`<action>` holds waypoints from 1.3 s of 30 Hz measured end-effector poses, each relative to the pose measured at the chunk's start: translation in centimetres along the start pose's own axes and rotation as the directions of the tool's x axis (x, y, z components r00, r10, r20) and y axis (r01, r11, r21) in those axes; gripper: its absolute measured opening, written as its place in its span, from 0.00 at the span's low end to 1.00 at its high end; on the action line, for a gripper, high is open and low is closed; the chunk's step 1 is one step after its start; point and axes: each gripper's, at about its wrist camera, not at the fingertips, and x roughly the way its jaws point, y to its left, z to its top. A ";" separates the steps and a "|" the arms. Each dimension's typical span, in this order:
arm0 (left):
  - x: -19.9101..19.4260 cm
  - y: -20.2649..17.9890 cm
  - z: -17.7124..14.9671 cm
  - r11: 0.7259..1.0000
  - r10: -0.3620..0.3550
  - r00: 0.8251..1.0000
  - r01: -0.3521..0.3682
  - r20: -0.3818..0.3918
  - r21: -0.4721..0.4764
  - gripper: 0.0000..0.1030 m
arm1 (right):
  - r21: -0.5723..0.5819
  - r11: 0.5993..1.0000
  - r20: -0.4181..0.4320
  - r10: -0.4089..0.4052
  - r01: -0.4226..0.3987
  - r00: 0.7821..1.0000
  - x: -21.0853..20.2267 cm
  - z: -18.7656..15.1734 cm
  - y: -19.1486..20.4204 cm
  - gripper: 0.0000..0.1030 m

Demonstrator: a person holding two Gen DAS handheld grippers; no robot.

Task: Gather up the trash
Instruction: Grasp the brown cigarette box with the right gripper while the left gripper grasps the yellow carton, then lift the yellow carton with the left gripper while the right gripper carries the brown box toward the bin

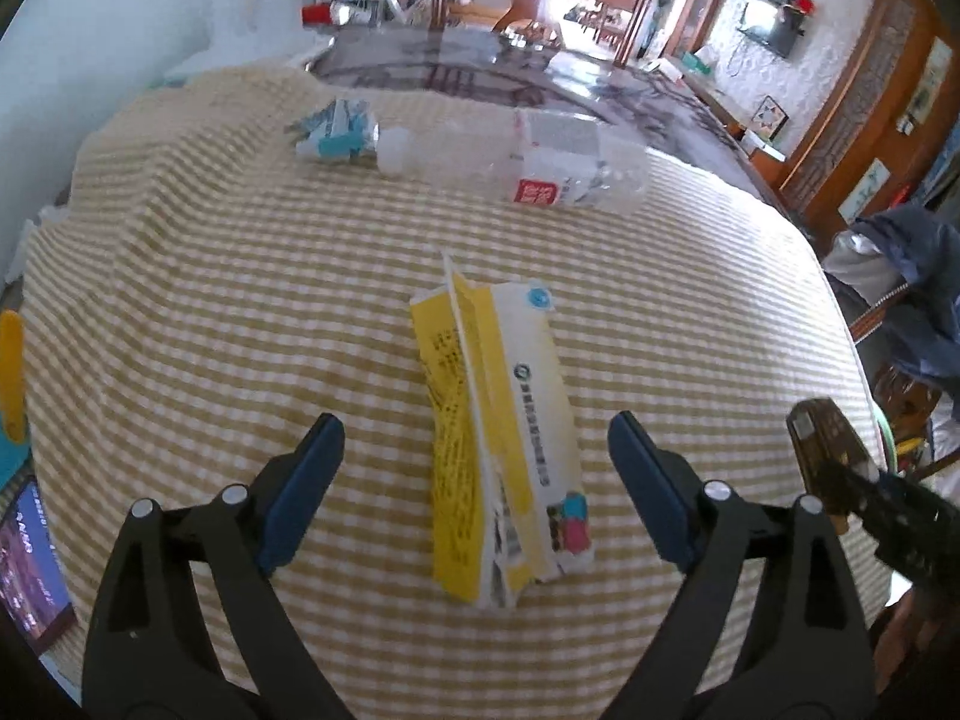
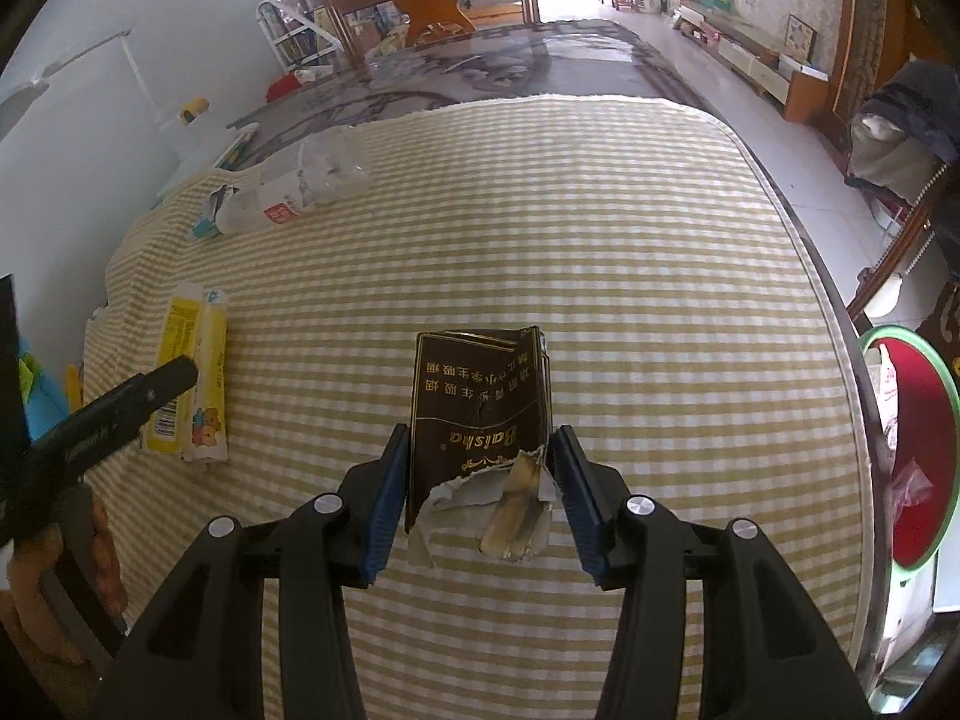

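the right gripper (image 2: 477, 468) is clenching a torn brown cigarette pack (image 2: 477, 414) over the checked bench (image 2: 600, 228). the left gripper (image 1: 477, 480) is hanging spread wide around a flattened yellow carton (image 1: 498, 420); a clear bottle (image 1: 540, 162) is lying at 12 o'clock.

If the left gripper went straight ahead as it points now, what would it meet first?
Most likely the yellow-and-white carton, lying on the checked cloth between the open left gripper fingers; height above it is unclear.

Torn brown cigarette pack (image 2: 480, 414) upright; flattened yellow-white carton (image 1: 501, 432) flat; clear bottle (image 1: 540, 165) on side; crumpled blue-white wrapper (image 1: 336, 129).
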 end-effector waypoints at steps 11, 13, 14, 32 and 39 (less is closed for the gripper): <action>2.1 -0.6 -0.7 0.998 0.010 0.999 -0.007 -0.048 0.070 0.68 | 0.025 1.000 -0.009 0.004 -0.004 1.000 0.2 -0.4 -0.6 0.46; 2.2 -1.2 -0.9 0.995 0.016 0.999 -0.011 -0.049 0.100 0.61 | 0.031 0.999 -0.010 0.007 -0.007 1.000 0.2 -0.4 -0.7 0.46; 2.0 -1.4 -0.9 0.994 0.009 0.999 -0.003 -0.049 0.111 0.53 | 0.033 0.999 -0.009 0.008 -0.007 1.000 0.1 -0.5 -0.8 0.46; -4.5 -6.6 1.3 0.977 -0.125 0.990 0.112 0.064 0.184 0.49 | 0.103 0.995 0.072 -0.001 -0.006 0.997 -3.7 -0.9 -3.2 0.46; -5.8 -9.5 1.1 0.958 -0.174 0.983 0.154 0.065 0.241 0.49 | 0.167 0.986 0.106 -0.018 0.000 0.994 -5.4 -1.3 -5.7 0.46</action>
